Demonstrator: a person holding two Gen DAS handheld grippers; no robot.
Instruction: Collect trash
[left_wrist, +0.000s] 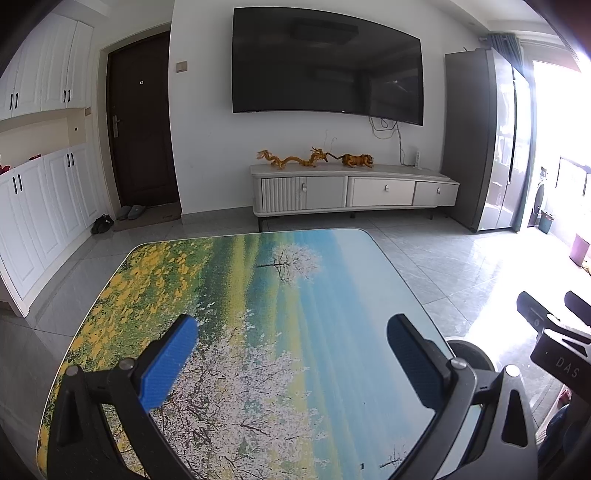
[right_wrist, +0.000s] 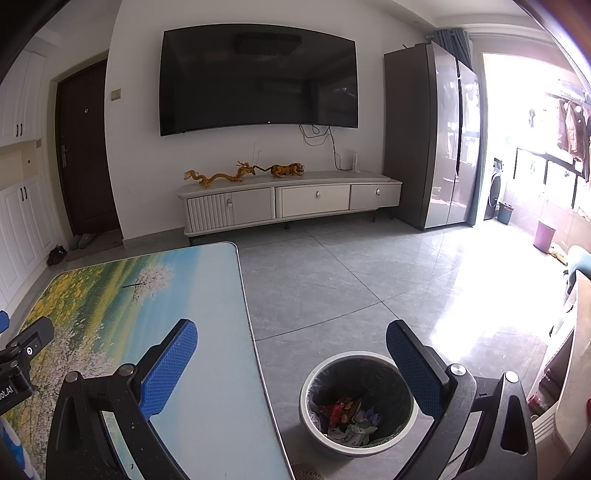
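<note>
A round white trash bin (right_wrist: 356, 404) with a dark liner stands on the floor just right of the table; several crumpled wrappers (right_wrist: 349, 417) lie inside it. My right gripper (right_wrist: 291, 350) hangs open above the table's right edge and the bin, nothing between its blue pads (right_wrist: 170, 367). My left gripper (left_wrist: 291, 350) is open over the table (left_wrist: 258, 295), whose top shows a printed landscape with no trash visible on it. The bin's rim (left_wrist: 469, 354) peeks out behind the left gripper's right finger. The right gripper's body (left_wrist: 554, 332) shows at the right of the left wrist view.
A TV stand (right_wrist: 291, 201) with gold figurines and a wall TV (right_wrist: 258, 77) face me across grey floor tiles. A fridge (right_wrist: 436, 136) stands right, a dark door (right_wrist: 85, 147) and white cabinets left. Two small buckets (right_wrist: 543, 236) sit near the bright balcony.
</note>
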